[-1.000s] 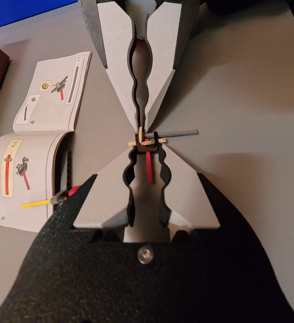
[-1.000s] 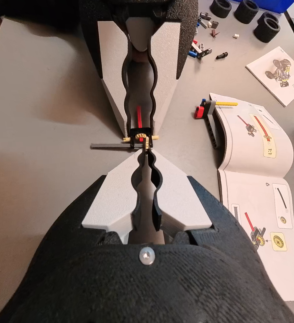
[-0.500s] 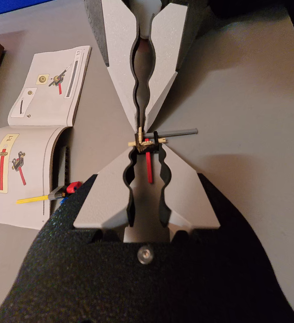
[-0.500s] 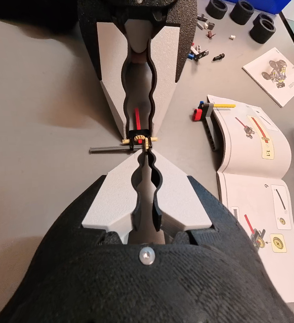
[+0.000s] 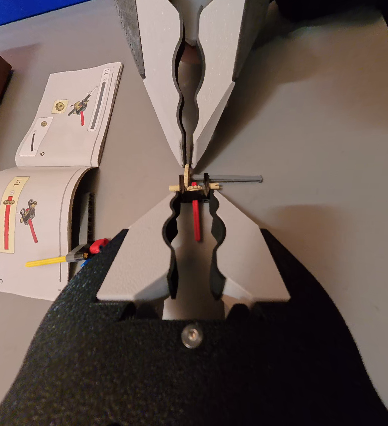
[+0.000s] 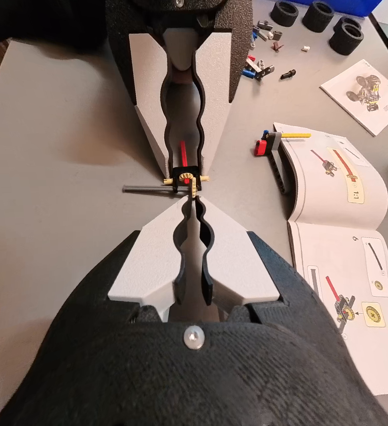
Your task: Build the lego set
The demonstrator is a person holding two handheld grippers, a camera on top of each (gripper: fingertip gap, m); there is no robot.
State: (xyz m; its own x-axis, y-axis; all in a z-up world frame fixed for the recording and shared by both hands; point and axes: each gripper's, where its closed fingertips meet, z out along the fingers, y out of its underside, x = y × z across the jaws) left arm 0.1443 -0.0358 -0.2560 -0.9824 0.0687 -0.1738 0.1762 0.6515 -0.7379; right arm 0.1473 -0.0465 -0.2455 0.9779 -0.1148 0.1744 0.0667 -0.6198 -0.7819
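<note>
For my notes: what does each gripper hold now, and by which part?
Left gripper grips the black frame by its sides. Right gripper pinches the tan gear by its flat faces.

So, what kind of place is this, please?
Probably a desk or worktable indoors, used for model building: a plain grey table, an open instruction booklet, and loose parts with black tyres near a blue bin.

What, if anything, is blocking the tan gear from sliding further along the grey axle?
Nothing visible. The right hand-held gripper pinches the tan gear on the grey axle, inside the black frame that the left hand-held gripper holds.
</note>
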